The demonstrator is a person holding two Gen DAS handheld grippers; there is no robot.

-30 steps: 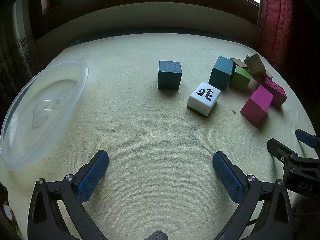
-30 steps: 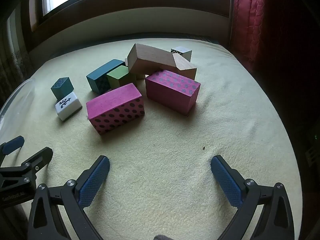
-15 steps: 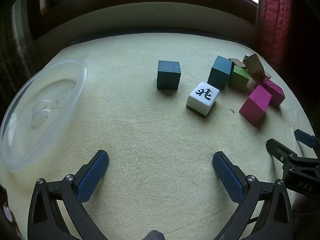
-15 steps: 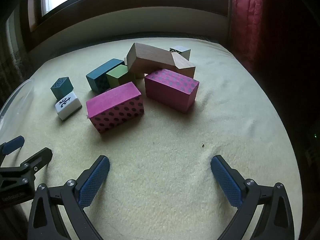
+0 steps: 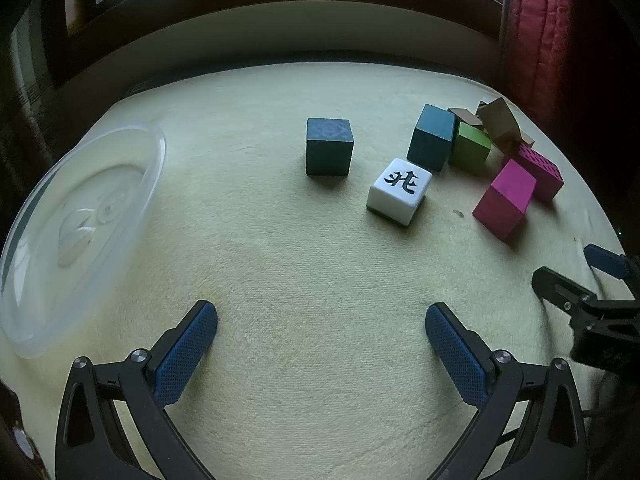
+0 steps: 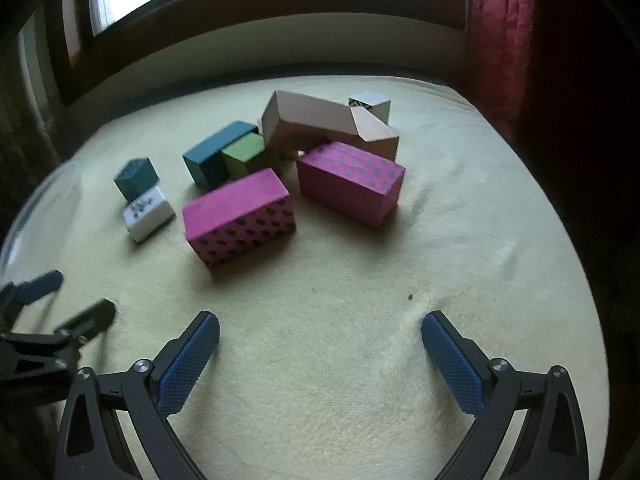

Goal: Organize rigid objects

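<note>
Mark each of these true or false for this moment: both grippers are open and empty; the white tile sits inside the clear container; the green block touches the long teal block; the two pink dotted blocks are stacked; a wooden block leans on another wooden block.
1. Both the left gripper and the right gripper are open and empty. True.
2. The white tile sits inside the clear container. False: it lies on the cream cloth, well apart from the container.
3. The green block touches the long teal block. True.
4. The two pink dotted blocks are stacked. False: the near one and the far one lie side by side on the cloth.
5. The long wooden block leans on another wooden block. True.
</note>
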